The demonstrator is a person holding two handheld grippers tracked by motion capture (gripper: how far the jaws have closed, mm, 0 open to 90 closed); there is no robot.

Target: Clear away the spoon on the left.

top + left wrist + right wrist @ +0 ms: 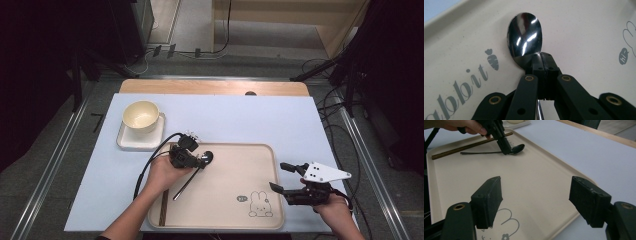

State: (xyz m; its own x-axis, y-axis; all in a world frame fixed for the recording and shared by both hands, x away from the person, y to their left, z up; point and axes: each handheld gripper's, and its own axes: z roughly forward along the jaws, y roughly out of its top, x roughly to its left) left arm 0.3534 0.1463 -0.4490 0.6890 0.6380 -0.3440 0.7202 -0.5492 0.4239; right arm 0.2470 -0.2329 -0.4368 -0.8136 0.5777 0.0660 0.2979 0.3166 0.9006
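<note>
The left gripper (pixel 202 161) is down on the tray (pixel 225 200), its jaws pinching the neck of the spoon (pixel 192 175) just behind the bowl. The spoon lies flat in the tray's far left part, handle running back toward the person, with a brown chopstick (pixel 163 207) beside it by the left rim. In the left gripper view the pads (pixel 537 65) meet tight over the thin metal. The right gripper (pixel 287 181) hovers at the tray's right edge, jaws spread and holding nothing.

To my eye the grip is set and the lift comes next. A polished neck is slippery, so I'd keep the squeeze firm and raise it slowly and level; held this close to the bowl, the long handle may sag or swivel. The cup (pixel 140 115) on its coaster (pixel 145 141) stands beyond the tray's far left corner, well apart.
</note>
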